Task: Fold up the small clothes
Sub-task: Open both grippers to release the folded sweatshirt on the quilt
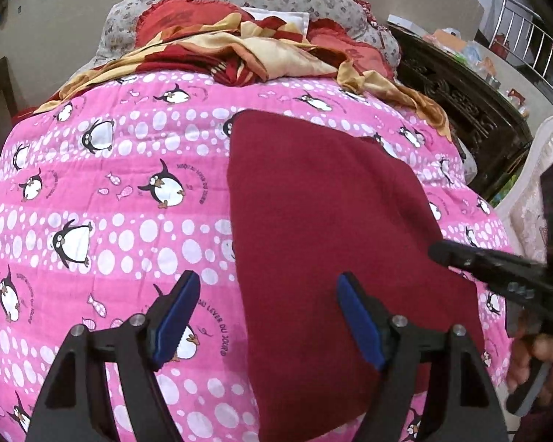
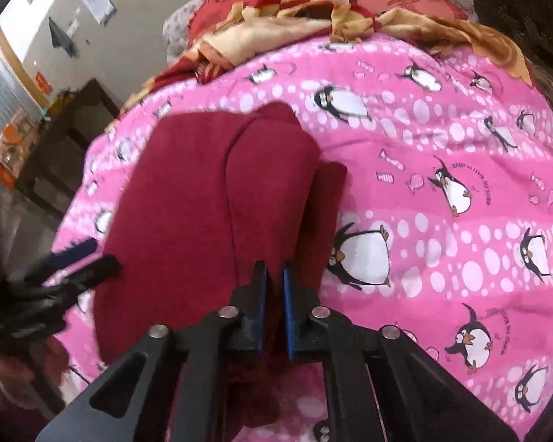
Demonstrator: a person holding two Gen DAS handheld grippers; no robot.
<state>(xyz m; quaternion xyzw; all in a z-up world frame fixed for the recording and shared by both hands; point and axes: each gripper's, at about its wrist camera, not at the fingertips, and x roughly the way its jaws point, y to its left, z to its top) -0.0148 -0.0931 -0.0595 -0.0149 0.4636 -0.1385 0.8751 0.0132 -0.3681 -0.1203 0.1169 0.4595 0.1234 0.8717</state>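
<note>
One legible print on the pink penguin quilt [image 1: 136, 191]: "LEVER DU JOUR".

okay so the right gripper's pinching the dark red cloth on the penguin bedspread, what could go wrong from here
1. The right gripper pinches only the near edge of the dark red cloth; a pull could slip it free or lift one layer only.
2. The left gripper is open, holding nothing, so the cloth's left side may drag and undo the fold.
3. The pinch may catch the pink penguin bedspread underneath.

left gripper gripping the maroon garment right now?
No, the left gripper stands wide open above the maroon garment, its blue pads clear of the cloth.
</note>
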